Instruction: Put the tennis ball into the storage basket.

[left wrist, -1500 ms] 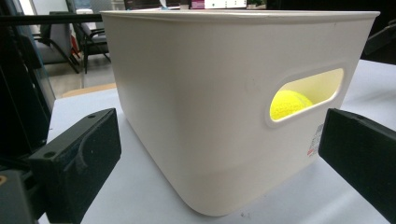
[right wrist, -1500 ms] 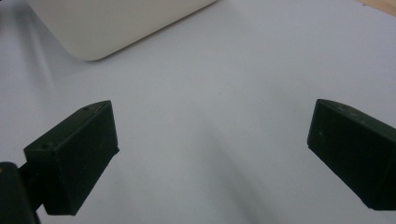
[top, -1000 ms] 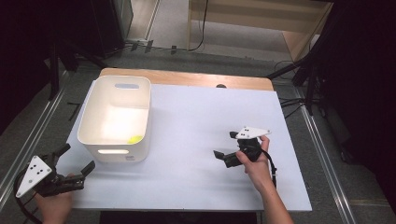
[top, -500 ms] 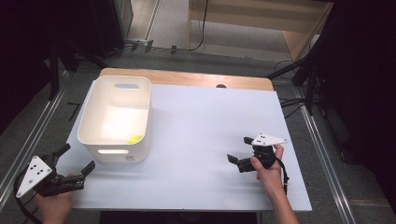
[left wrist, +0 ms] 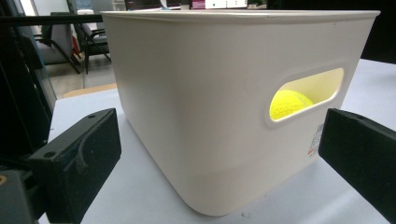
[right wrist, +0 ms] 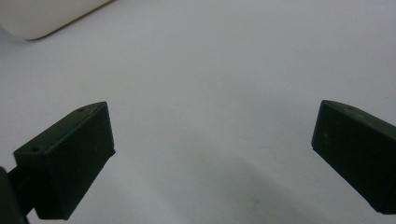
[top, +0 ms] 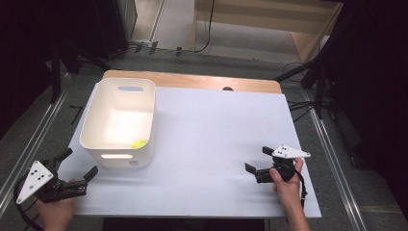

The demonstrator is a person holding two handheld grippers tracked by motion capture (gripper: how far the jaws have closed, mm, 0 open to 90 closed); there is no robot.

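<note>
Black jaws spread wide mark the left gripper (top: 77, 166), held in the person's left hand (top: 55, 214) at the near left corner of the white table (top: 216, 134), its grey three-cornered plate (top: 33, 175) on top, and nothing is caught between the jaws; in the left gripper view the two jaws stand far apart at the lower corners, with the near wall of the white bin (left wrist: 224, 107) rising between and beyond them, apart from both; the bin (top: 120, 122) stands upright on the left part of the table, just beyond that gripper, a handle slot cut in its near wall and another in its far wall; inside it, near the near right corner, lies a yellow-green ball (top: 139, 143), and the same ball (left wrist: 288, 103) shows through the near slot in the left gripper view; the middle of the table is bare white surface; further right, near the near right corner, the right gripper (top: 257, 161) is held in the person's right hand (top: 286, 185), pointing left across the table, its jaws also well apart and holding nothing; in the right gripper view the two jaws hang over plain table top (right wrist: 210, 93), with a rounded bottom corner of the bin (right wrist: 42, 18) at the upper left, well apart from them.
</note>
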